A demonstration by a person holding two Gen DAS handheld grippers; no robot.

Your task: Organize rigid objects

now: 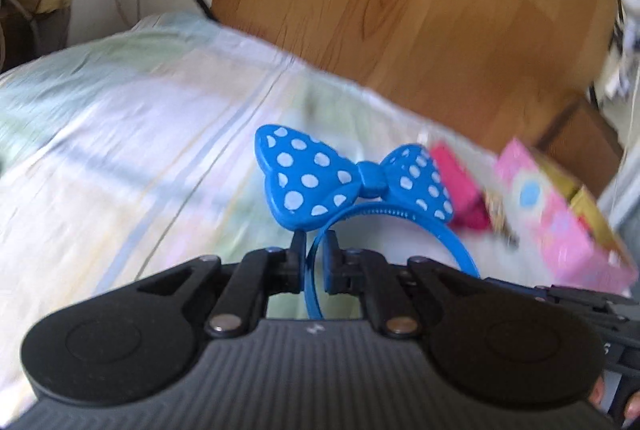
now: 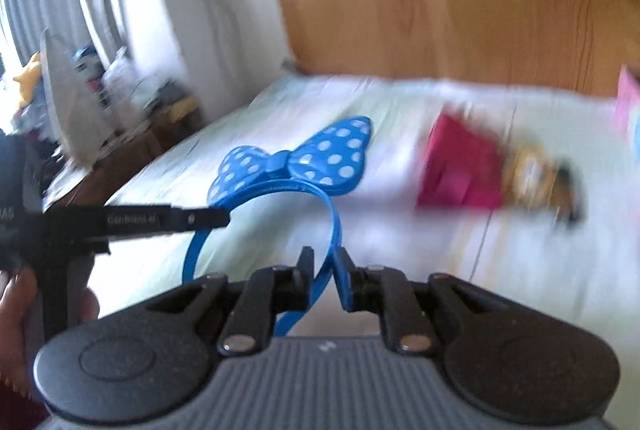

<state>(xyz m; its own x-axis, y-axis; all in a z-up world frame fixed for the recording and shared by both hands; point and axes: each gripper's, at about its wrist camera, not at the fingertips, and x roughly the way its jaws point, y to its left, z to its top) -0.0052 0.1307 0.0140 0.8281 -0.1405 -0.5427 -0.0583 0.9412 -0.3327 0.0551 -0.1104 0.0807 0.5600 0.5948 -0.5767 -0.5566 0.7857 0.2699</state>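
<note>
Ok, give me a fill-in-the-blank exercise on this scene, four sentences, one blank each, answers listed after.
1. The headband carries a blue bow with ____ dots.
2. The left gripper and the right gripper each clamp one ____ of the headband.
3. Behind the bed stands a ____ headboard.
4. On the bed lies a box that is mostly ____.

Missing words: white; side; wooden; pink
</note>
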